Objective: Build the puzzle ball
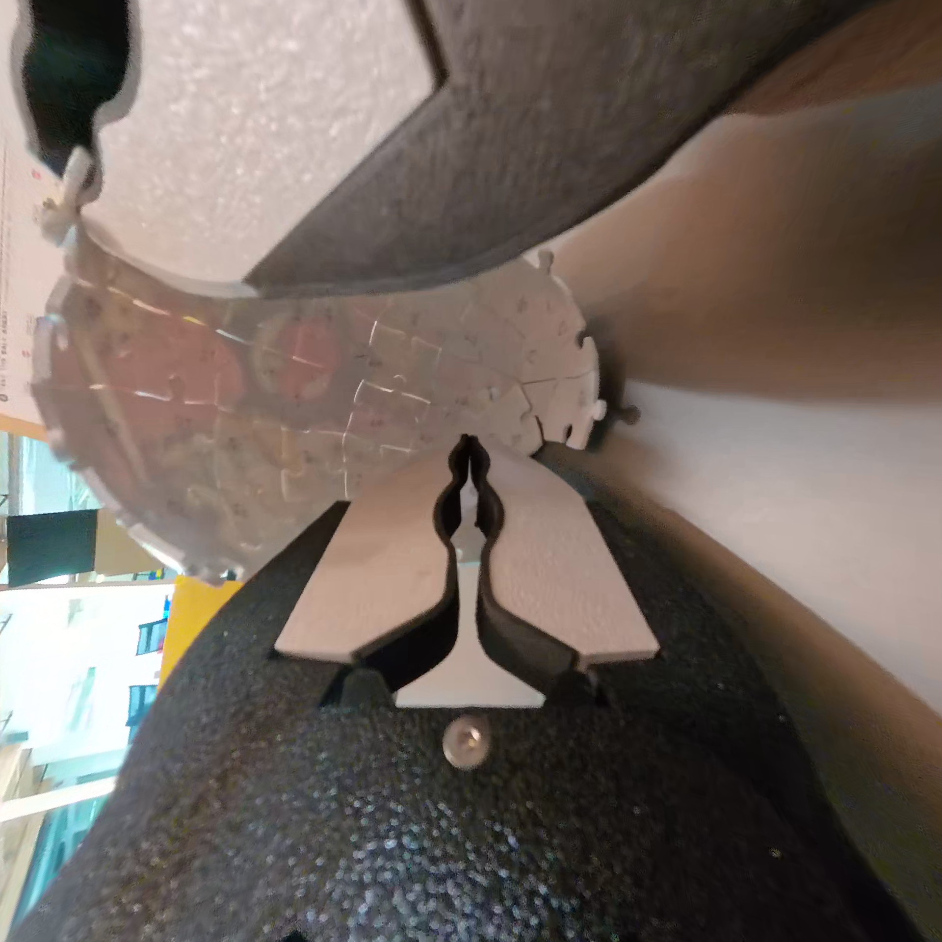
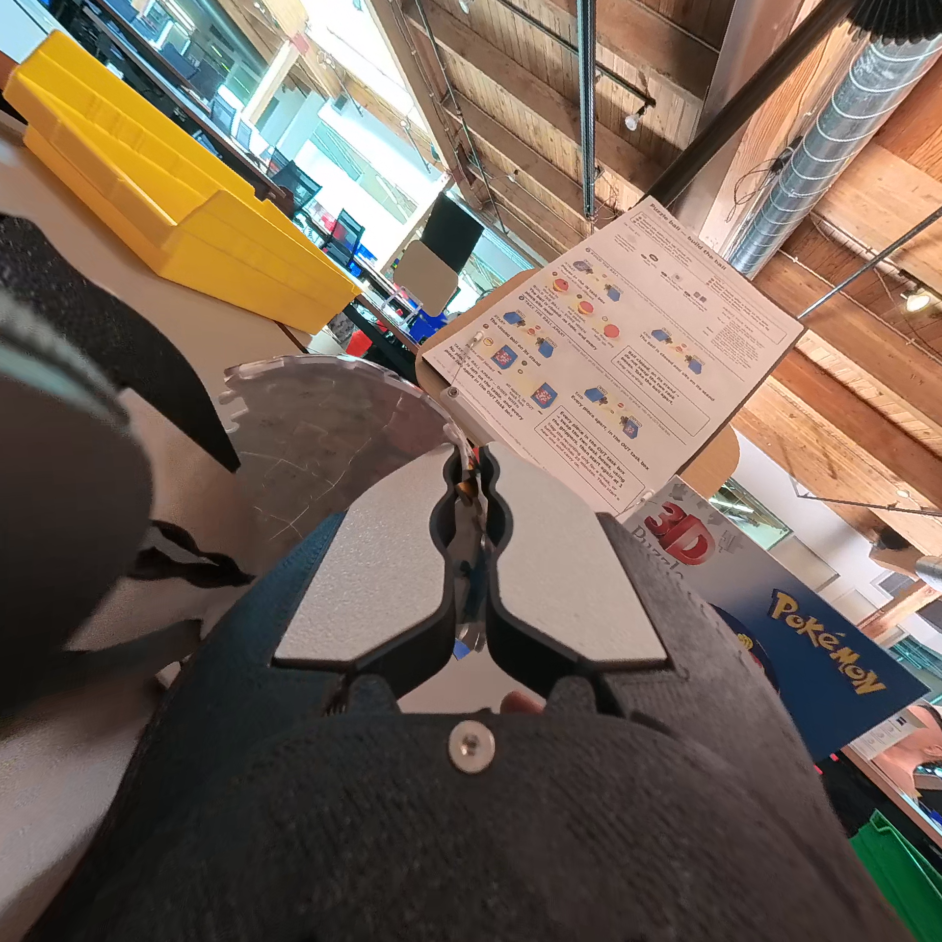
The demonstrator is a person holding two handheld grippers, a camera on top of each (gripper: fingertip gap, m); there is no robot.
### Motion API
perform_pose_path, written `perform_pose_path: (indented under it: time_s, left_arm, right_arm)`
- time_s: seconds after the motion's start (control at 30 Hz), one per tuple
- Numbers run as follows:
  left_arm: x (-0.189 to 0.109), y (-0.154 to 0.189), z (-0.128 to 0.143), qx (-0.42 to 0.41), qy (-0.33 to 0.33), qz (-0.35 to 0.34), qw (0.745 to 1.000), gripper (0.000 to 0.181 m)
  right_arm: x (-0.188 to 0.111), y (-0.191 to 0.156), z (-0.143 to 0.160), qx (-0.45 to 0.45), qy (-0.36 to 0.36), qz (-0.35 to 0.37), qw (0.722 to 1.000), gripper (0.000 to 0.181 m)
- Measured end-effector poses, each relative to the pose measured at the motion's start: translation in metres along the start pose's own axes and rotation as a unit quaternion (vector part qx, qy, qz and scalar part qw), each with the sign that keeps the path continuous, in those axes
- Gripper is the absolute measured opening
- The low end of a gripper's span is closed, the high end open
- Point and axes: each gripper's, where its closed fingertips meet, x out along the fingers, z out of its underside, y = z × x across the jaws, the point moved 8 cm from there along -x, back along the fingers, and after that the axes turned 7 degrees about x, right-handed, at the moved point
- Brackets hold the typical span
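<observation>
Here, each line runs from the grippers outward.
Left gripper (image 1: pixel 471 448): jaws pressed together at the tips, which meet the lower rim of the puzzle shell; whether any edge is pinched between them I cannot tell.
Right gripper (image 2: pixel 474 456): jaws nearly together, clamped on the edge of the puzzle shell, a thin strip of it showing down the gap between them.
Puzzle shell (image 1: pixel 285 387): a curved, half-built section of the ball made of interlocked grey pieces seen from the inside, red print glowing through; it is held up in the air. In the left wrist view it lies at 11 o'clock from the fingertips; in the right wrist view it spreads toward 10 o'clock.
Other gripper in left view: the right gripper's dark body crosses the top, at 12 o'clock, covering the shell's upper part.
Instruction sheet (image 2: pixel 611 346): white printed page on a tilted board, at 1 o'clock from the right gripper.
Puzzle box (image 2: pixel 795 637): blue carton, at 3 o'clock.
Yellow bins (image 2: pixel 168 204): stacked on the bench (image 2: pixel 153 301), at 10 o'clock, well apart.
</observation>
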Motion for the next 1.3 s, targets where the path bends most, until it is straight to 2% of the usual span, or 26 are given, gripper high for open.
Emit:
perform_pose_path:
  time_s: [0.03,0.2,0.37,0.63,1.0,1.3]
  left_arm:
    - [0.001,0.001,-0.001,0.005,-0.001,-0.001,1.0,0.0]
    - [0.009,0.002,-0.002,-0.008,-0.021,0.005,1.0,0.0]
    - [0.013,0.003,-0.005,0.012,-0.029,0.005,0.999,0.0]
    - [0.018,0.003,-0.01,0.023,-0.013,0.023,0.999,0.0]
    - [0.019,0.002,-0.011,0.036,-0.025,0.053,0.998,0.0]
    - [0.018,0.003,-0.01,0.028,-0.015,0.04,0.999,0.0]
  right_arm:
    - [0.0,0.0,0.0,0.001,0.002,-0.002,1.0,0.007]
    - [0.0,0.0,0.0,0.006,0.004,-0.006,1.0,0.007]
    - [0.0,0.0,-0.001,0.012,0.007,-0.011,1.0,0.007]
    - [0.0,0.001,0.0,0.018,0.013,-0.019,1.0,0.007]
    - [0.002,0.002,0.001,0.022,0.018,-0.035,0.999,0.007]
    - [0.004,0.001,0.001,0.01,0.014,-0.031,0.999,0.007]
